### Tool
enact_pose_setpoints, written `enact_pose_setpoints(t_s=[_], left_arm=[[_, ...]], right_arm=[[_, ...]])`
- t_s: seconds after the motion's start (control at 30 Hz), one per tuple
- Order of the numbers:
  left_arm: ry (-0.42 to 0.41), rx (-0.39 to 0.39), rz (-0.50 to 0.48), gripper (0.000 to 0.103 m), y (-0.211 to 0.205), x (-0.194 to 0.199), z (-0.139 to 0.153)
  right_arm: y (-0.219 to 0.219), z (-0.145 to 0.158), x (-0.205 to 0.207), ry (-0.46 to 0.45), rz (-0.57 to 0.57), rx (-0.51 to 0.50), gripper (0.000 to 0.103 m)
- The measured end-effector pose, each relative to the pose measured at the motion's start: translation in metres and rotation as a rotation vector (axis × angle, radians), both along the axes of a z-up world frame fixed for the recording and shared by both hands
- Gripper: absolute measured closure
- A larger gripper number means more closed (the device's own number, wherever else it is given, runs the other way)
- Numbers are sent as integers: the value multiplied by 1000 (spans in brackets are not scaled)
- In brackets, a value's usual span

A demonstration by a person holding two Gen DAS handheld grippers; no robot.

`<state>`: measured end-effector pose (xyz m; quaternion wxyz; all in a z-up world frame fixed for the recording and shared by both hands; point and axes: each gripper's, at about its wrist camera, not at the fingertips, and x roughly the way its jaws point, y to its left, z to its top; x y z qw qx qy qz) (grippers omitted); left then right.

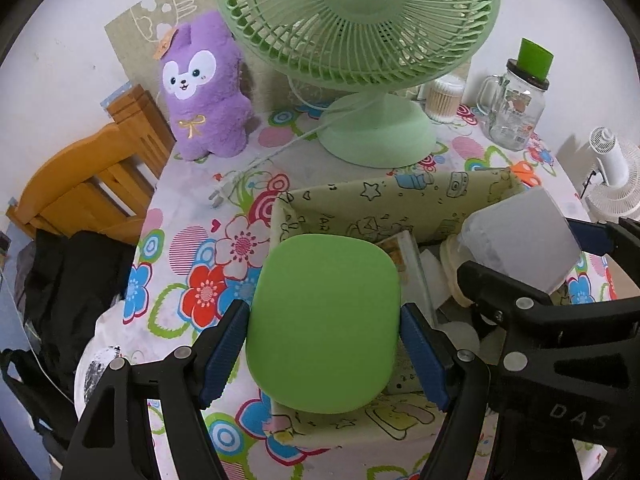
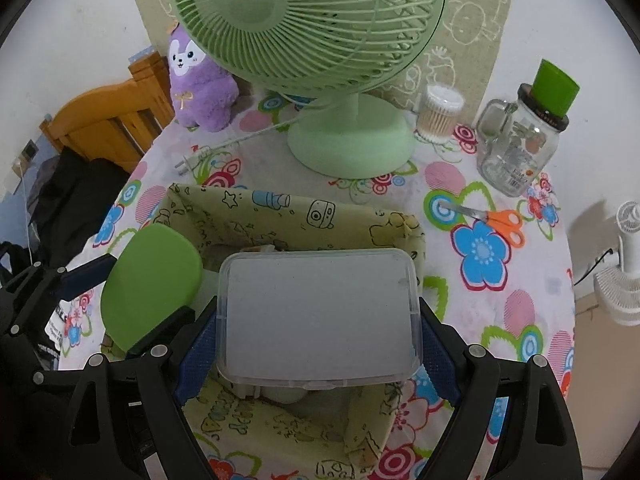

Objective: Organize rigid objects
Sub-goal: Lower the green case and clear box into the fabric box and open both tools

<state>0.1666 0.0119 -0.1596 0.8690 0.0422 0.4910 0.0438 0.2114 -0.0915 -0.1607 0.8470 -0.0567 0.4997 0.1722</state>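
My left gripper is shut on a flat green rounded lid and holds it over the left side of the cartoon-print fabric basket. My right gripper is shut on a clear plastic box and holds it over the basket. In the right wrist view the green lid sits at the left with the left gripper on it. In the left wrist view the clear box is at the right. A card and other items lie inside the basket, mostly hidden.
A green desk fan stands behind the basket, its plug and cord on the floral tablecloth. A purple plush, cotton swab tub, glass jar with green cup, orange scissors, wooden chair and white fan surround it.
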Motion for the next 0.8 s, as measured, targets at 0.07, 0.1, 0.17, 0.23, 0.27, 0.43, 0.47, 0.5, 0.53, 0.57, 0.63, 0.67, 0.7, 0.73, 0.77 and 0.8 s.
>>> enact_pose_setpoints(t_s=[0.07,0.1,0.17,0.23,0.27,0.43,0.47,0.5,0.53,0.57,0.63,0.67,0.7,0.73,0.77,0.8], left_arm=[[-2,0,5,25,1,0,0],[-1,-3,7,25,2,0,0],[0,-7,10,25,3,-1,0],[0,-12,9,25,3,-2,1],[0,-16,8,25,3,-3,2],[-5,-26,-12,25,-4,-6,7],[-5,-28,-16,25,-6,-7,7],[-6,-31,-23,25,-8,-6,8],[-6,-34,-31,25,-10,-6,8],[-5,-37,-39,25,-12,-5,8],[-2,-42,-58,25,-17,-3,7],[0,-43,-65,25,-20,-2,6],[4,-44,-74,25,-24,0,4],[8,-44,-81,25,-26,0,2],[13,-45,-86,25,-29,1,0],[17,-45,-93,25,-31,2,-2]], right_arm=[[1,-1,1,-4,-2,3,13],[1,-1,1,-8,-3,3,12],[0,-1,1,-11,-7,1,11],[-2,-2,1,-9,-13,0,8],[-3,-1,1,-7,-19,1,6],[-12,4,-5,-16,-42,7,6],[-14,5,-5,-17,-47,8,6],[-16,6,-6,-17,-53,8,6],[-19,6,-7,-16,-60,9,6],[-23,7,-7,-16,-72,10,6],[-28,7,-8,-15,-89,10,6],[-31,6,-9,-13,-99,11,6],[-35,5,-9,-11,-110,12,6],[-37,4,-9,-9,-116,11,6],[-40,2,-10,-5,-125,8,6],[-42,0,-10,-1,-132,5,6]])
